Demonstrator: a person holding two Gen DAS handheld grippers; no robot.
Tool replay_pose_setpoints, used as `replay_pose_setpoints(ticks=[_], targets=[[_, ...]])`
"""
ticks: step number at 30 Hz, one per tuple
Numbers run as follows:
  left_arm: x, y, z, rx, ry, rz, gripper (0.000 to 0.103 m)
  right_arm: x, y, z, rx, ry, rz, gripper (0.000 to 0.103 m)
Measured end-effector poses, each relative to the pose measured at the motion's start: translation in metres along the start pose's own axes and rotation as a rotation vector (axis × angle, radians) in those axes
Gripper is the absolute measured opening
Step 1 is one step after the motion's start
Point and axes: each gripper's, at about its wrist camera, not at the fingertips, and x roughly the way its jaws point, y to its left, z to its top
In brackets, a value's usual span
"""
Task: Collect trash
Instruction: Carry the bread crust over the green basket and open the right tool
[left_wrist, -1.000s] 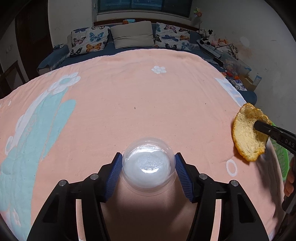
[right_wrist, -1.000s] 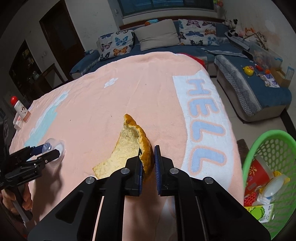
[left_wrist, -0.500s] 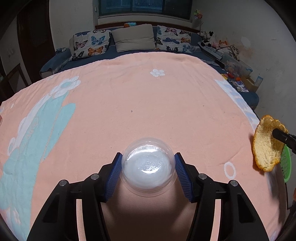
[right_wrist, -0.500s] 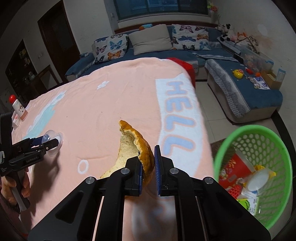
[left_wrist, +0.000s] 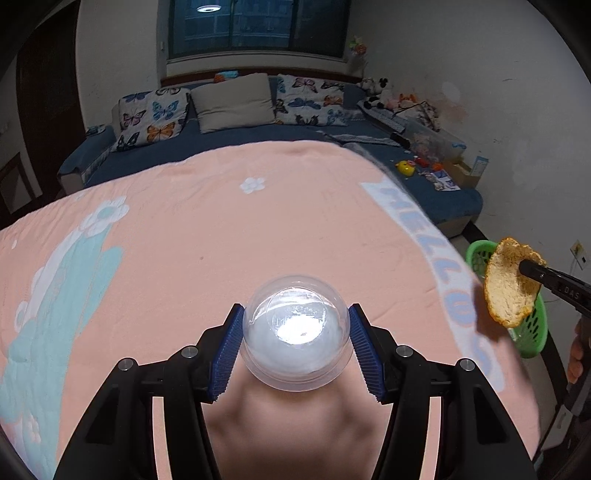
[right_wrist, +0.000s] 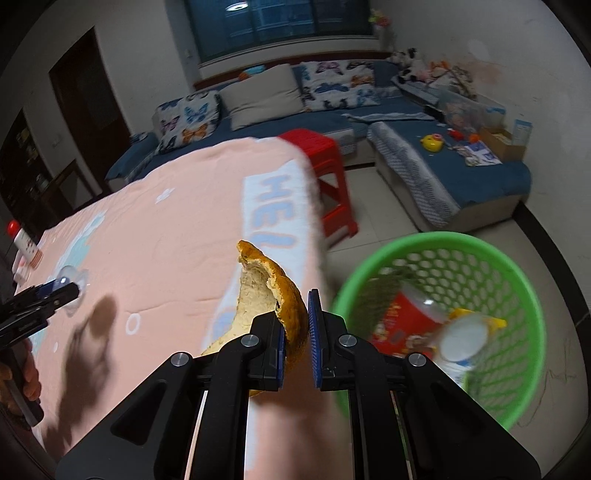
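My left gripper (left_wrist: 295, 332) is shut on a clear plastic dome lid (left_wrist: 295, 328), held above the pink blanket (left_wrist: 221, 229); the lid also shows in the right wrist view (right_wrist: 70, 275). My right gripper (right_wrist: 297, 325) is shut on a large orange peel (right_wrist: 266, 291), held at the blanket's right edge, left of the green basket (right_wrist: 517, 266). The peel also shows in the left wrist view (left_wrist: 508, 282), in front of the basket (left_wrist: 476, 254).
The green basket stands on the floor and holds a red wrapper (right_wrist: 399, 317) and a white-lidded cup (right_wrist: 461, 338). A red stool (right_wrist: 325, 177) stands beside the table. A blue sofa (right_wrist: 443, 162) with pillows runs along the back. A small bottle (right_wrist: 20, 240) stands at the far left.
My right gripper has carried the peel rightward off the blanket's middle to its edge beside the basket. My left gripper has lifted the lid slightly and turned right.
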Motion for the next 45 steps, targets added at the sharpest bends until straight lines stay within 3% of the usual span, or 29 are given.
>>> replay_pose_setpoints(ticks=[8,16,27,29,31,33,45], targets=[[-0.018,-0.049,0.011,0.073,-0.037,-0.065,0.055,-0.021,-0.072,-0.006,0.078,-0.015,-0.136,0.011],[-0.014,-0.098,0.019,0.124,-0.030,-0.120,0.055,-0.016,-0.119,-0.023,0.121,0.028,-0.224,0.012],[0.000,-0.162,0.026,0.208,-0.013,-0.179,0.055,0.008,-0.159,-0.042,0.185,0.103,-0.251,0.017],[0.004,-0.172,0.026,0.219,-0.008,-0.196,0.055,0.010,-0.162,-0.045,0.188,0.109,-0.242,0.022],[0.007,-0.184,0.026,0.234,-0.003,-0.212,0.055,0.009,-0.162,-0.047,0.184,0.102,-0.251,0.038],[0.010,-0.197,0.024,0.258,0.001,-0.228,0.055,0.003,-0.165,-0.048,0.187,0.079,-0.253,0.045],[0.034,-0.253,0.019,0.316,0.049,-0.306,0.055,-0.039,-0.177,-0.050,0.193,0.008,-0.256,0.052]])
